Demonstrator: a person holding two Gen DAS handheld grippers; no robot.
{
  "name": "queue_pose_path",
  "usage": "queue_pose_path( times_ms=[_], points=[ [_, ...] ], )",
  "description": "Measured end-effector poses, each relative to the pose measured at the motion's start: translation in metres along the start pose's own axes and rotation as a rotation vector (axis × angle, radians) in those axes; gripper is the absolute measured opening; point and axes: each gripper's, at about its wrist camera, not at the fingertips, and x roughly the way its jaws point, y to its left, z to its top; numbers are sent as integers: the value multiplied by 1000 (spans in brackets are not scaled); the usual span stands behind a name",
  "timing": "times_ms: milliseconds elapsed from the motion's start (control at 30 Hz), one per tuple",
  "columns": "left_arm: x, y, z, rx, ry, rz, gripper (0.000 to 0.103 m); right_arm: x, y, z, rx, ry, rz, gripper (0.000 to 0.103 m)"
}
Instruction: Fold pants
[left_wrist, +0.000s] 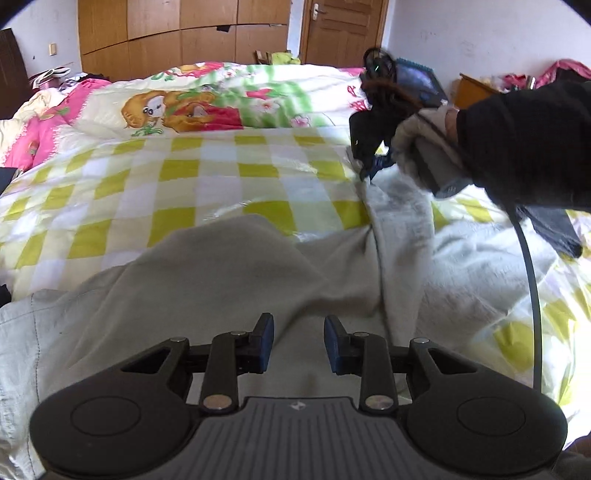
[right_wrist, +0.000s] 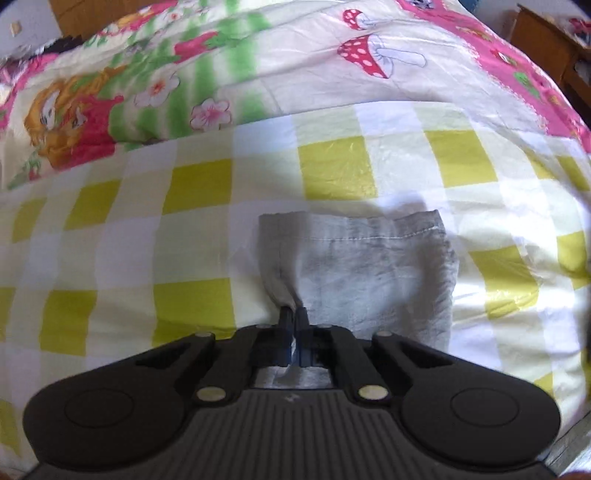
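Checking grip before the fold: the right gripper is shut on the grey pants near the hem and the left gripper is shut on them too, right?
Not quite. The left gripper is open above the grey pants, per the left wrist view. The right gripper is shut on them.

Black left claw (left_wrist: 299, 343) with blue pads; black sleeve (left_wrist: 524, 144); grey ribbed housing.

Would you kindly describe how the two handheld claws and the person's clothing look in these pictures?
The left claw and right claw match: black linkage arms with silver rivets, round black side housings, a ribbed grey base and blue-padded fingers. The person's black sleeve ends above a pale fuzzy glove; a thin black cable trails below.
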Motion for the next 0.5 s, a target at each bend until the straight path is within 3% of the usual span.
queue_pose_path(
  times_ms=[133, 233, 367, 500],
  points=[
    [2, -9, 10, 17, 9, -12, 45, -90, -69, -7, 157, -116, 158, 1],
    [8, -21, 24, 53, 9, -40, 46, -144, -124, -28, 246, -178, 193, 1],
    [15, -47, 40, 128, 13, -90, 47, -177, -192, -71, 382, -212, 157, 1],
    [29, -79, 44, 214, 39, -133, 49, -167, -244, -122, 518, -141, 95, 1]
  ],
)
